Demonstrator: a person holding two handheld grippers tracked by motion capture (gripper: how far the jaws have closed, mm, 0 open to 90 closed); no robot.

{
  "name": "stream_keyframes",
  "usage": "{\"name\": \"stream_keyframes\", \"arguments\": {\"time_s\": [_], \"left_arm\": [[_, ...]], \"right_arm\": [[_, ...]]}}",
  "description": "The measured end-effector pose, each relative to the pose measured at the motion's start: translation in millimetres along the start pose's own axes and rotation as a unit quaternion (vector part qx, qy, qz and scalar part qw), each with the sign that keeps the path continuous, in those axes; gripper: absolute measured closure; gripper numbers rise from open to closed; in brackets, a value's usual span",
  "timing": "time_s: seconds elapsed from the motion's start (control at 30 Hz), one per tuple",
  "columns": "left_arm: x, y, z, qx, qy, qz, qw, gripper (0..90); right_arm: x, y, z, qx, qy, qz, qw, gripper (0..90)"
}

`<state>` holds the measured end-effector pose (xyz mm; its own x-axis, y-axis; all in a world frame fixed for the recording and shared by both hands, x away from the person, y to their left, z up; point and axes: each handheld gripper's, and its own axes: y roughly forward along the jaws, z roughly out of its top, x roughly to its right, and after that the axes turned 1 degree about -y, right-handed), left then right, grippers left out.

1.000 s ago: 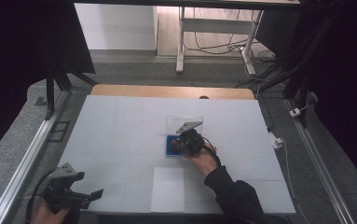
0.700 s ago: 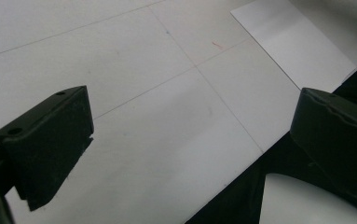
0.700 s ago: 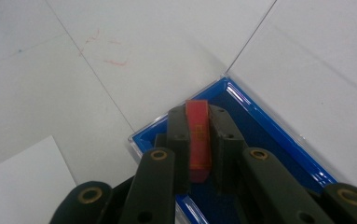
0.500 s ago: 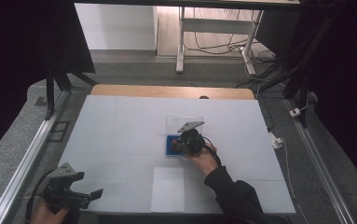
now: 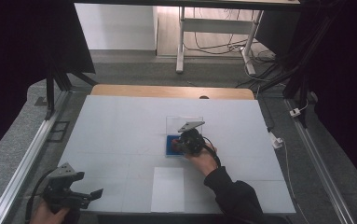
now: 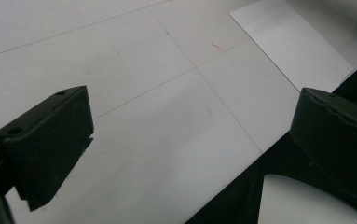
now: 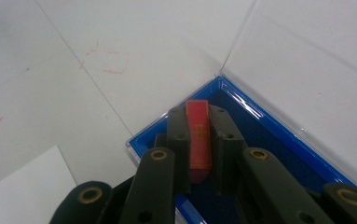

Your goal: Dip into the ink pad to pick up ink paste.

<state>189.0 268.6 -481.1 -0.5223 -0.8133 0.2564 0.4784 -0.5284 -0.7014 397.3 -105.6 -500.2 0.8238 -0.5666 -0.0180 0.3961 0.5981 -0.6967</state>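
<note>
A blue-lined case (image 7: 269,140) with a clear open lid (image 7: 316,60) lies at the middle of the white table (image 5: 120,135). My right gripper (image 7: 198,122) is shut on a thin red card (image 7: 198,135), held on edge over the blue tray. In the high view the right gripper (image 5: 180,143) sits on the case (image 5: 171,146), with the lid (image 5: 183,123) standing behind it. My left gripper (image 5: 92,195) stands open at the table's near left corner, its black fingers (image 6: 45,140) wide apart over bare table with nothing between them.
A white sheet of paper (image 5: 168,189) lies near the front edge, just left of the person's right sleeve (image 5: 234,198); the left gripper view shows that sheet (image 6: 292,42) too. Metal rails (image 5: 24,161) run along both sides. A wooden strip (image 5: 171,91) edges the far side.
The left gripper has drifted slightly lower toward the front edge. The right gripper stays over the case with the red card.
</note>
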Motion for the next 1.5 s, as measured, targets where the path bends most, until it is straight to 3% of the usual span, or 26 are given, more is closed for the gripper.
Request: {"name": "stream_keyframes", "arguments": {"time_s": [0.5,0.77,1.0,1.5], "left_arm": [[0.2,0.0,0.0,0.001,0.001,0.0,1.0,0.0],[0.1,-0.2,0.0,0.001,0.001,0.0,1.0,0.0],[0.1,-0.1,0.0,0.001,0.0,0.0,1.0,0.0],[0.0,-0.1,0.0,0.001,-0.001,0.0,1.0,0.0]], "right_arm": [[-2.4,-3.1,1.7,0.0,-0.019,-0.009,0.9998,79.7],[-1.1,-12.8,4.2,0.013,-0.011,0.001,0.9999,79.7],[-6.1,-21.5,4.9,0.019,-0.028,0.009,0.9994,79.6],[-18.6,-42.9,4.9,0.027,-0.035,0.043,0.9981,79.7]]}}
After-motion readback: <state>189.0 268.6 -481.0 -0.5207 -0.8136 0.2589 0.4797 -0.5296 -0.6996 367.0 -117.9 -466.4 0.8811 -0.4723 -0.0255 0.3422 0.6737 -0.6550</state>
